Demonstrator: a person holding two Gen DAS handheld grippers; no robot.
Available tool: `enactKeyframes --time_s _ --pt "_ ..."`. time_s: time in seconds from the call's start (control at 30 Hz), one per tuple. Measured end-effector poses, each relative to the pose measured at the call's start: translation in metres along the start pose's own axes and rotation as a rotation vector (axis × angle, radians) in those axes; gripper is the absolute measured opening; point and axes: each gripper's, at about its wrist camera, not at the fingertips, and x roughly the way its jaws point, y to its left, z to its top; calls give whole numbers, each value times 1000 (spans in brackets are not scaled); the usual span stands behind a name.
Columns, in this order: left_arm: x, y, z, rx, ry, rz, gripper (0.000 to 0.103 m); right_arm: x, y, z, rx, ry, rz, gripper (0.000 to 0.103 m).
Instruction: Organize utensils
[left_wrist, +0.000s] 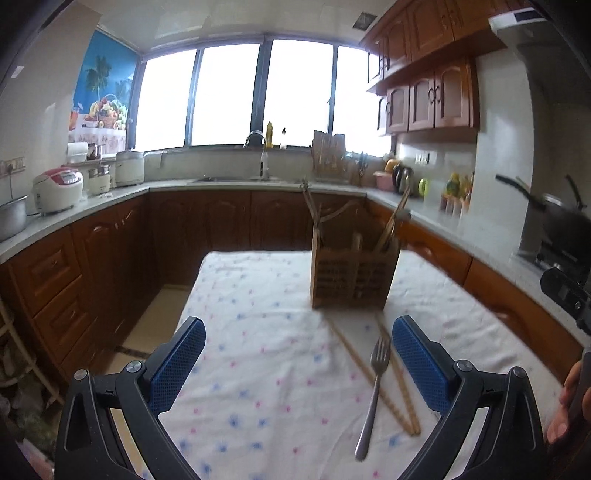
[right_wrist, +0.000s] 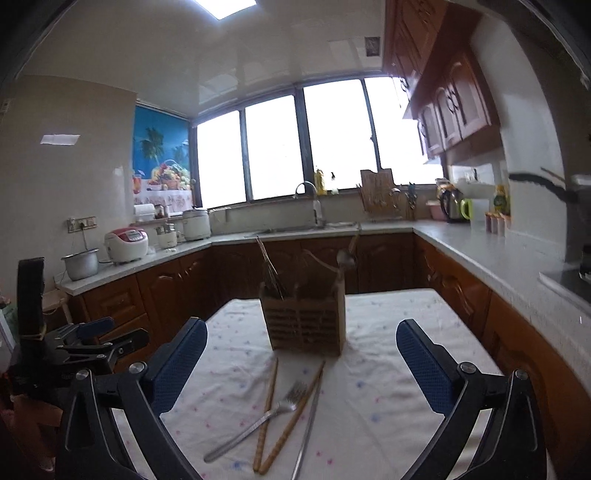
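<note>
- Covering the table (right_wrist: 388, 369) is a white cloth with a small floral print; it carries every task item and stands mid-kitchen, ringed by counters.
- Wooden utensil caddy (right_wrist: 306, 325): upright, set back toward the table's far edge. Several long utensils already stand in its compartments, so I judge it the intended destination.
- Right gripper (right_wrist: 302, 354): hovering over the near edge, jaws spread wide, holding nothing. It points at the loose utensils, likely readying a first pick.
- Left gripper (left_wrist: 298, 354): likewise released and empty, jaws wide apart, aimed at the caddy with the loose items toward its right finger. A hand (left_wrist: 570, 398) shows at that view's right margin.
- Chopsticks (right_wrist: 273, 424): a wooden pair lying flat between caddy and near edge, near ends touching, far ends splayed.
- Thin metal rod (right_wrist: 308, 424): beside the chopsticks, nearer the right edge; its type cannot be told.
- Fork (right_wrist: 258, 421): lying across the chopsticks, tines toward the caddy. Being on top, it probably should be lifted first.
</note>
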Motion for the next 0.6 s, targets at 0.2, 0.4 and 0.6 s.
enactKeyframes --time_s 0.2,0.4,0.6 --pt "0 -14 -10 38 68 47 102 9 -2 -28 21 75 -17 103" --pt "-1 -24 8 70 128 107 102 11 -2 -33 37 140 -26 103" --pt "-1 -28 25 88 129 135 102 8 2 -12 29 144 -19 103"
